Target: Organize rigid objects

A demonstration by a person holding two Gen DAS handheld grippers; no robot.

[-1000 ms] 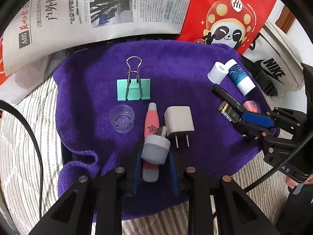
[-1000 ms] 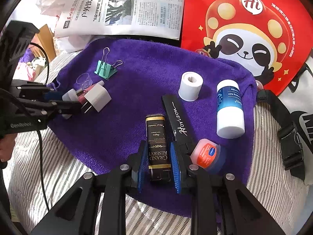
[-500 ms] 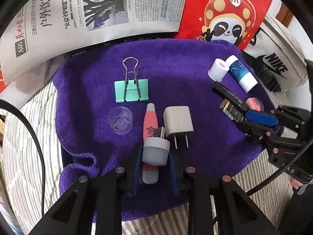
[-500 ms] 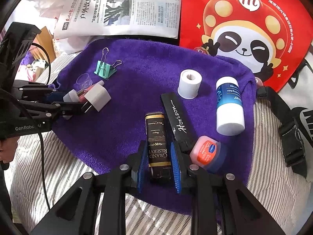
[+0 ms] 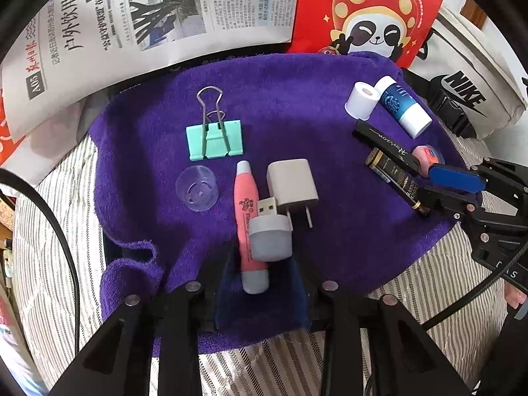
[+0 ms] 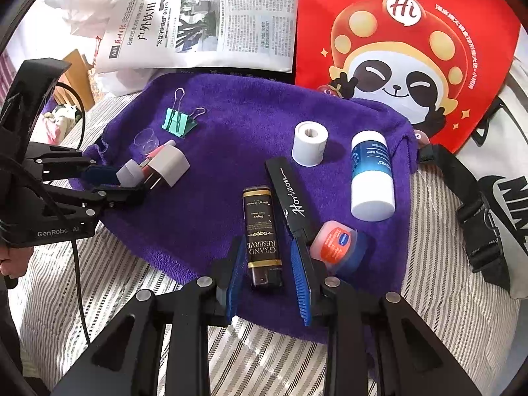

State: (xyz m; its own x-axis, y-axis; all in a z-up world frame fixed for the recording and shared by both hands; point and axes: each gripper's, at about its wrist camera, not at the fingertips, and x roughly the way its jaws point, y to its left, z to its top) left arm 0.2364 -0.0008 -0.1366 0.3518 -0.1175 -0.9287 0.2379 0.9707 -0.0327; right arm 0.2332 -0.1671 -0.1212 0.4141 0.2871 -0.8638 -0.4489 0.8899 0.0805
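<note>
Jaws, left: left gripper (image 5: 260, 283) has just been opening; its blue pads stand clear on either side of the grey USB plug-in light (image 5: 270, 236) and the pink pen (image 5: 247, 224), so nothing is gripped.
Jaws, right: right gripper (image 6: 269, 280) has opened only slightly; a narrow gap shows between each pad and the black "Grand Reserve" lighter (image 6: 262, 231), which lies on the purple towel (image 6: 231, 125).
Left wrist view: the USB light lies across the pen, its plug touching the white wall charger (image 5: 292, 184). Just beyond sit the mint binder clip (image 5: 214, 140) and a clear plastic cap (image 5: 197, 189). Far right, the other gripper's pads straddle the lighter's near end.
Right wrist view: lighter lies beside the black "Horizon" box (image 6: 290, 194); the lip-balm tin (image 6: 335, 242) touches the right pad's outer side. White roll (image 6: 310, 143) and blue-white stick (image 6: 373, 175) are farther back.
Step in hand: release, judged — both items look set down in their groups.
Next move: back each gripper straight out, without dragging the light or nudging the tin.
Only this view shows: the left shows the USB connector; the right shows the lighter's label and the tin crowding the pad.
</note>
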